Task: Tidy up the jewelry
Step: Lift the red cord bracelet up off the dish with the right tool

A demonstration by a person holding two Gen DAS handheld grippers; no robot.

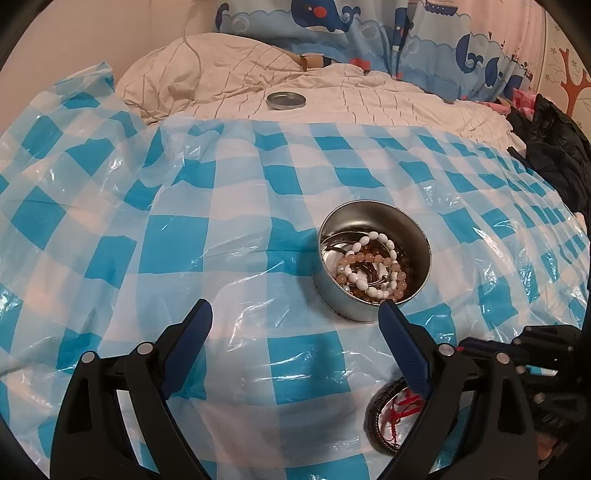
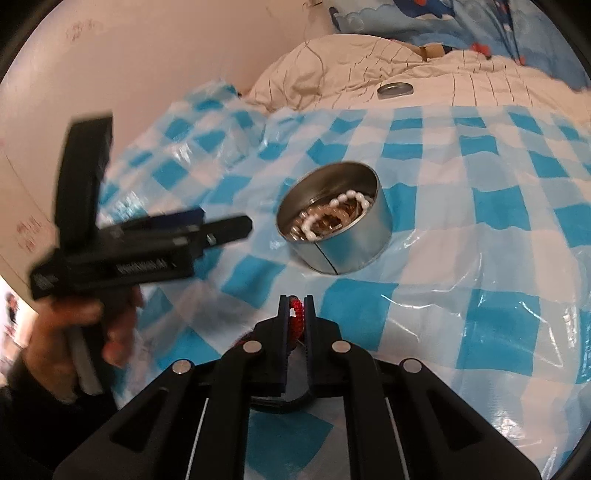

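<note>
A round metal tin (image 1: 373, 306) sits on the blue-checked plastic sheet (image 1: 184, 240) and holds white, pink and brown bead bracelets (image 1: 369, 266). My left gripper (image 1: 295, 310) is open and empty, just in front of the tin and to its left. A red woven cord bracelet (image 1: 404, 406) and a black braided band (image 1: 376, 417) show at the lower right of the left wrist view. In the right wrist view my right gripper (image 2: 295, 301) is shut on the red bracelet (image 2: 296, 317), short of the tin (image 2: 340, 236). The left gripper (image 2: 147, 243) appears blurred at the left.
The tin's lid (image 1: 286, 100) lies on the beige quilt (image 1: 369, 99) beyond the sheet. A whale-print pillow (image 1: 369, 29) stands at the back. Dark clothing (image 1: 554, 155) lies at the right. A wall (image 2: 147, 55) borders the bed's left side.
</note>
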